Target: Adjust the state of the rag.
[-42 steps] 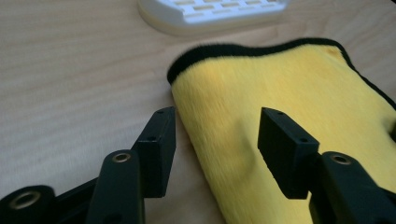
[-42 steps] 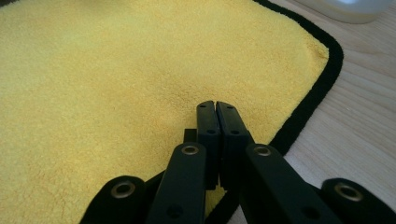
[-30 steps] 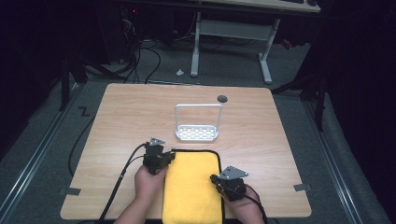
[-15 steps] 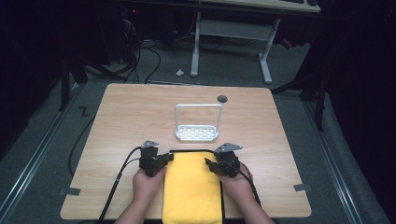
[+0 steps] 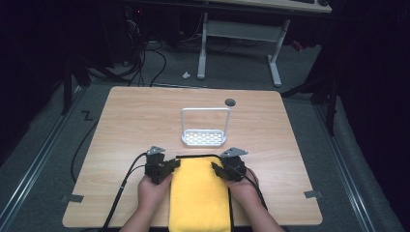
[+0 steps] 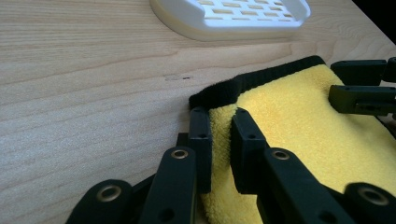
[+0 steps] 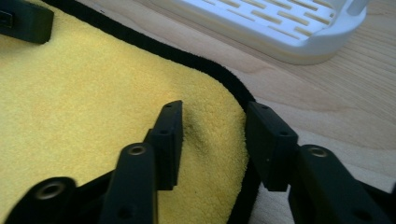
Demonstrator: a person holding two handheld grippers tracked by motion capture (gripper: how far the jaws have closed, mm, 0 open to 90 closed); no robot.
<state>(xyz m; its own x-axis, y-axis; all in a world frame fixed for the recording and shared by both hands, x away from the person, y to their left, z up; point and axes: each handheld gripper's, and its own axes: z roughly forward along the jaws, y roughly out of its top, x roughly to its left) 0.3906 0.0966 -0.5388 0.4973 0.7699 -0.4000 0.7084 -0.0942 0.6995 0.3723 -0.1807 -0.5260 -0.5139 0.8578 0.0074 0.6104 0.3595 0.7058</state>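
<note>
a yellow cloth [image 5: 200, 195] with a black hem is spread flat at the near edge of the table [image 5: 125, 125], in front of the white rack [image 5: 204, 128], which stands apart from it toward the middle.

at the cloth's far left corner, the left gripper [image 6: 219, 149] is seen with its jaws drawn narrow on a raised fold of the yellow pile, the black hem curled up just beyond the tips. this corner looks secured; it is best kept pinched and steady while the other side is taken.

at the cloth's far right corner, the right gripper [image 7: 212, 142] is set with its jaws about half apart; they have just been closing, with the corner between them. one jaw rests on the yellow pile and the other stands outside the hem, over the wood, so the pads do not seem to press yet. the outer jaw should be slid under or against the hem before the closing is finished, so that the whole edge is caught, not just the nap. both corners should then be raised evenly, clear of the rack.
</note>
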